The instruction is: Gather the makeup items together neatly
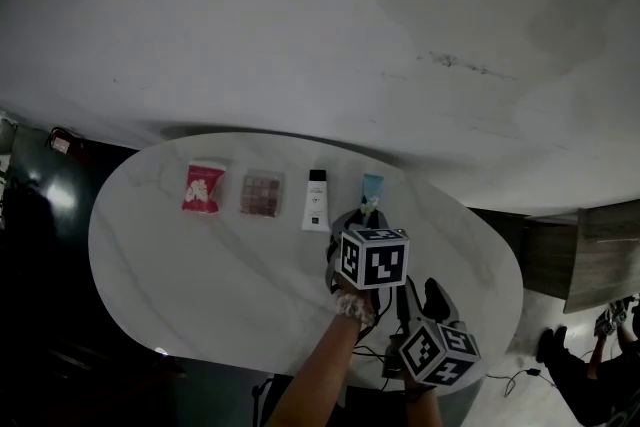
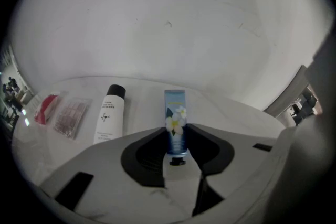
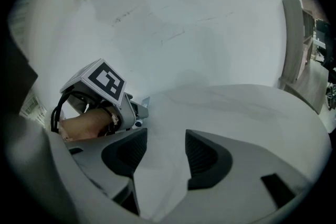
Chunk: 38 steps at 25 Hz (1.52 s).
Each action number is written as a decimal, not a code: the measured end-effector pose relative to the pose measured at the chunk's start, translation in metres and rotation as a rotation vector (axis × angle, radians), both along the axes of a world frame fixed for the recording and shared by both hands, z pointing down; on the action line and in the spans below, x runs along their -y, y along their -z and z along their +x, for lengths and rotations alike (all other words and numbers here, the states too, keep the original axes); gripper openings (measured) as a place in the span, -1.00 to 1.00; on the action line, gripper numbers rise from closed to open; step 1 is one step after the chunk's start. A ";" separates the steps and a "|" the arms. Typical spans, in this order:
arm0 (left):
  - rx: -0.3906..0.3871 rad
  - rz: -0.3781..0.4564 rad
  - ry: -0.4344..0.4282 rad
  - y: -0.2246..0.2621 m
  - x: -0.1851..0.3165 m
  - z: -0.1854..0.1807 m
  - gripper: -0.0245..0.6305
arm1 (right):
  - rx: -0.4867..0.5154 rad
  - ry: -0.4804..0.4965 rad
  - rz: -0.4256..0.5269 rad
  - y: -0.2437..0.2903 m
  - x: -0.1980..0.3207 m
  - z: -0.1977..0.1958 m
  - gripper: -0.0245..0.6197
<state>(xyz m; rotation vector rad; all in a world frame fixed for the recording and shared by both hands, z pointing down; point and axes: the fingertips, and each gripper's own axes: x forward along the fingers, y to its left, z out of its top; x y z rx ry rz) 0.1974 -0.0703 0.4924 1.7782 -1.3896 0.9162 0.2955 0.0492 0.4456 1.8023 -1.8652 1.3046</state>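
— What are we holding nearest to us?

— We are carrying the right gripper (image 3: 165,139) lowest and closest, over the near right part of the white table (image 1: 200,265). Its jaws are standing apart with only bare tabletop showing between them, so it is gripping nothing.

— And just beyond it?

— We are seeing the left gripper (image 2: 176,131) a little farther in, pointing steeply down, with our forearm (image 1: 318,370) reaching up to it. Its jaws are pinching the blue tube (image 2: 175,107) by its lower end, one pad pressing on each side. The small black cap is poking out toward us below the pads.

— Where is that tube sitting?

— It is pointing away from us, at the right end of a row of items. Whether its far end is touching the table, we are not managing to tell.

— What is lying farther along?

— We are finding the white tube (image 2: 109,115) just left of it, lying flat with its black cap pointing away, apart from the blue one. Left of that the eyeshadow palette (image 1: 261,194) is lying, and the red packet (image 1: 203,187) is ending the row at the far left. All four are lining up side by side with small gaps between them.

— And beyond the table?

— A pale wall (image 1: 300,15) is filling the background.
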 end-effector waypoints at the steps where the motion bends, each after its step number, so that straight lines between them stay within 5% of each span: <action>1: 0.006 -0.008 -0.001 -0.002 -0.001 0.000 -0.43 | 0.003 -0.001 -0.003 -0.001 0.001 0.000 -0.15; 23: 0.037 -0.003 -0.033 -0.006 -0.002 0.000 -0.34 | 0.016 -0.016 -0.019 -0.008 -0.001 0.002 -0.15; 33: -0.046 0.160 -0.015 0.047 -0.004 -0.009 -0.29 | 0.036 -0.033 0.047 0.007 -0.001 0.003 -0.15; 35: -0.087 0.227 -0.016 0.069 -0.011 -0.011 -0.38 | 0.059 -0.028 0.105 0.018 0.002 0.002 -0.27; 38: -0.121 0.325 -0.023 0.100 -0.026 -0.016 -0.80 | 0.078 -0.028 0.191 0.038 0.005 0.000 -0.58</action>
